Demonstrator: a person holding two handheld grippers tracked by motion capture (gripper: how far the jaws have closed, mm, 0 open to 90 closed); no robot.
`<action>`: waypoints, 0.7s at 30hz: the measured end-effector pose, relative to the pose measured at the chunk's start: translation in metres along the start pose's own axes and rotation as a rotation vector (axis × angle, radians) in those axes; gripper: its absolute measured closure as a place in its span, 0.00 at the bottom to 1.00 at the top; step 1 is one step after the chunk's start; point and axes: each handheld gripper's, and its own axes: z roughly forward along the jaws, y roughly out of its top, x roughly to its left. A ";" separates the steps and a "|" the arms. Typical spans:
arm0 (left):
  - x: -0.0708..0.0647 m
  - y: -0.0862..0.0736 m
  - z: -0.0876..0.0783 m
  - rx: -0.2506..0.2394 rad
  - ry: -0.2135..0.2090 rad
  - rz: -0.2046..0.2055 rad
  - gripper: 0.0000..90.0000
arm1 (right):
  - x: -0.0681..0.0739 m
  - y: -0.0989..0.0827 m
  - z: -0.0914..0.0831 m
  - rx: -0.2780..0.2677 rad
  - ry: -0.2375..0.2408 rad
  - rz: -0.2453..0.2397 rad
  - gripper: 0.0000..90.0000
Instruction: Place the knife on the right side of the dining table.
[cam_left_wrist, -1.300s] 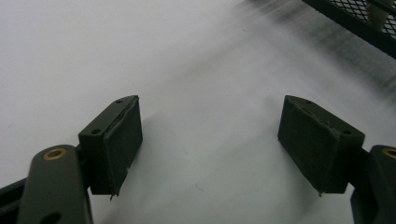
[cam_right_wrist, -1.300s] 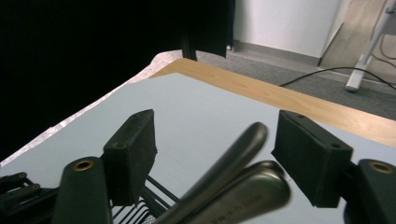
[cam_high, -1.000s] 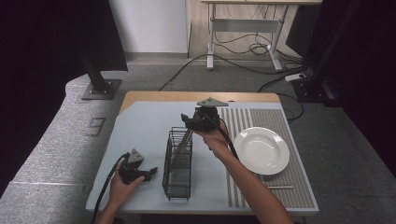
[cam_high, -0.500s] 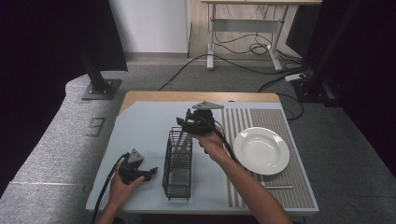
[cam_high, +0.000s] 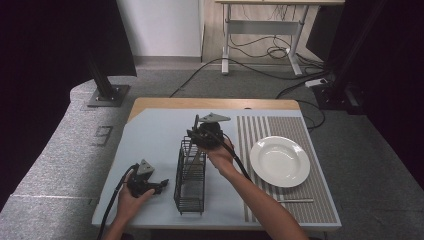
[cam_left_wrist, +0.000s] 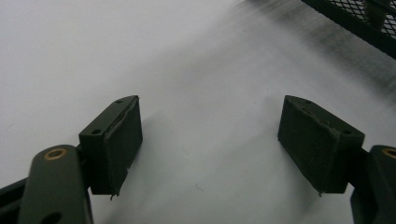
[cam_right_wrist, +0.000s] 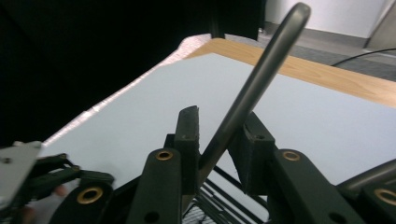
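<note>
A black wire cutlery rack (cam_high: 191, 175) stands on the pale blue table top (cam_high: 150, 135). My right gripper (cam_high: 199, 134) is at the rack's far end, pointing down into it. In the right gripper view a grey metal utensil handle (cam_right_wrist: 261, 70) rises slantwise between the jaws of my right gripper (cam_right_wrist: 219, 126). Those jaws have just been closing, and both pads now touch the handle. My left gripper (cam_high: 162, 184) rests on the table left of the rack. In its own view my left gripper (cam_left_wrist: 210, 126) is open with bare table between the pads, and a corner of the rack (cam_left_wrist: 355, 23) shows.
A white plate (cam_high: 280, 161) lies on the striped mat (cam_high: 260, 130) at the right, with a thin utensil (cam_high: 295, 201) near that mat's front edge. Another metal handle (cam_right_wrist: 369, 179) leans in the rack. Desk legs and cables stand beyond the table.
My right hand has moved left and down onto the rack's far end, and its jaws have closed in on the utensil handle. The left hand has kept still.
</note>
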 end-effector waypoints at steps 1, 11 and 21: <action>0.000 0.000 0.000 0.000 -0.001 0.000 0.24 | 0.000 0.000 -0.003 -0.015 0.029 0.010 0.83; 0.000 0.000 0.000 0.002 0.000 0.000 0.24 | 0.011 0.006 -0.029 -0.141 0.072 -0.006 0.92; 0.000 0.000 0.000 0.002 0.000 0.002 0.24 | 0.009 0.001 -0.032 -0.176 0.012 -0.087 0.92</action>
